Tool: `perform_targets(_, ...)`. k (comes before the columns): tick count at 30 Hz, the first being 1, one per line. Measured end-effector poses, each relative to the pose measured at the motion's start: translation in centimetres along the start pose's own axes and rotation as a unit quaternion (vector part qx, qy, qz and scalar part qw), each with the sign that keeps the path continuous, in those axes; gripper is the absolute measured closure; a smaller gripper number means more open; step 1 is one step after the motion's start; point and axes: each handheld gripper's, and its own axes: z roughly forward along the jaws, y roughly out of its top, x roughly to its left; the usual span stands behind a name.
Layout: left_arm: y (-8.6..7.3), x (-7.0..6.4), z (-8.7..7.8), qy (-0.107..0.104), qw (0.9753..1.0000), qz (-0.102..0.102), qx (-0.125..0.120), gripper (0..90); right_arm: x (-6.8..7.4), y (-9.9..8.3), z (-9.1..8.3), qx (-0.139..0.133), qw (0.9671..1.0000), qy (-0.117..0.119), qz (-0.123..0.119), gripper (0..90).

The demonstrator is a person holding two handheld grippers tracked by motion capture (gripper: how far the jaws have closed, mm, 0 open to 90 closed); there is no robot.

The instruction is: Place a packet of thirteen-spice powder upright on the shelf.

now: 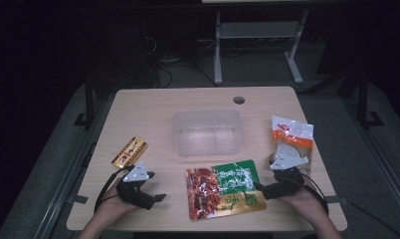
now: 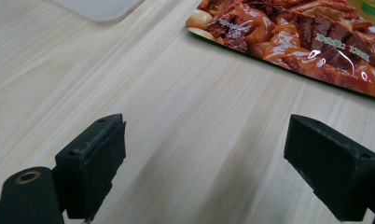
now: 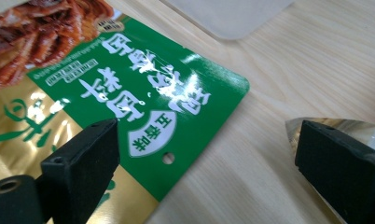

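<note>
Both grippers low over the desk, jaws apart, the big snack pouch lying flat between them.

Right gripper (image 1: 261,188) sits at the green-and-gold edge of the snack pouch (image 1: 223,191), jaws wide, one over the pouch's green corner (image 3: 195,107), the other over bare wood beside a silvery packet corner (image 3: 344,128). Nothing clamped. Left gripper (image 1: 155,197) hovers over bare desk (image 2: 185,140), jaws spread and empty, the pouch's red meat picture (image 2: 293,37) just ahead. Behind the pouch stands a clear plastic tub (image 1: 207,132). A gold packet (image 1: 130,152) lies near the left gripper; a white-and-orange bag (image 1: 292,135) lies beside the right one.
</note>
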Motion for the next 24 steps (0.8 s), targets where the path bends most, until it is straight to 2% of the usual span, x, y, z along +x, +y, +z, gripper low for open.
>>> perform_targets(9,0.0,0.4,-0.6,0.009,0.9998,-0.013,-0.009,12.9,-0.1,-0.1,0.0,-0.007,0.9999,0.002,0.012,6.5)
perform_targets(14,0.4,0.7,-1.3,0.022,0.9995,-0.023,-0.009,13.0,-0.2,-0.1,-0.1,-0.011,0.9998,0.001,0.016,6.6)
perform_targets(16,0.7,0.9,-1.5,0.029,0.9994,-0.018,-0.006,13.0,-0.2,-0.3,-0.1,-0.012,0.9998,0.006,0.016,6.6)
perform_targets(20,1.2,1.7,-1.9,0.043,0.9988,-0.023,0.001,13.0,-0.2,-0.2,-0.3,-0.02,0.9996,0.007,0.016,6.6)
perform_targets(24,1.5,2.3,-2.2,0.049,0.9983,-0.031,0.004,12.9,-0.1,-0.3,-0.5,-0.016,0.9997,0.007,0.015,6.6)
